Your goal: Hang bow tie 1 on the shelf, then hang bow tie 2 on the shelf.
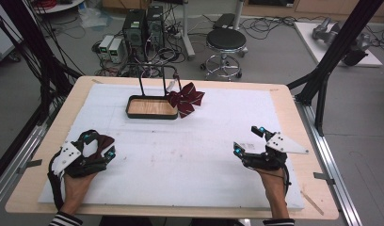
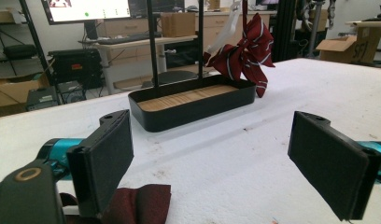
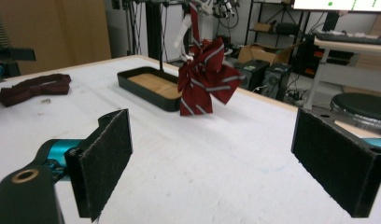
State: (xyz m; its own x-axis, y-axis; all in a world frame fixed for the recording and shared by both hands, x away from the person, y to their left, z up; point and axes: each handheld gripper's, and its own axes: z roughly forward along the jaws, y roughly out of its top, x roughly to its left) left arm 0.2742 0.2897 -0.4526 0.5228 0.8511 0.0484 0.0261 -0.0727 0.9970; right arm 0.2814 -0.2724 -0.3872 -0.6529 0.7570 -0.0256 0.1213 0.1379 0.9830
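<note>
Cloth bow [image 2: 132, 203], soft and light, lies lower left under the gaping left tongs [image 2: 226, 161]. Pinch its middle. Right tongs [image 3: 221, 163] gape empty.

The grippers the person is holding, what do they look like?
Both the left gripper and the right gripper are black, with two flat rectangular jaws faced in dark fuzzy padding, teal parts by the jaws, a grey three-cornered plate on top and a black cable trailing back. The person wears black-and-white striped sleeves.

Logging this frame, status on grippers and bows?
Left gripper open over plain maroon bow. Right gripper open, empty. Striped bow hangs on rack by tray. Nothing between.
</note>
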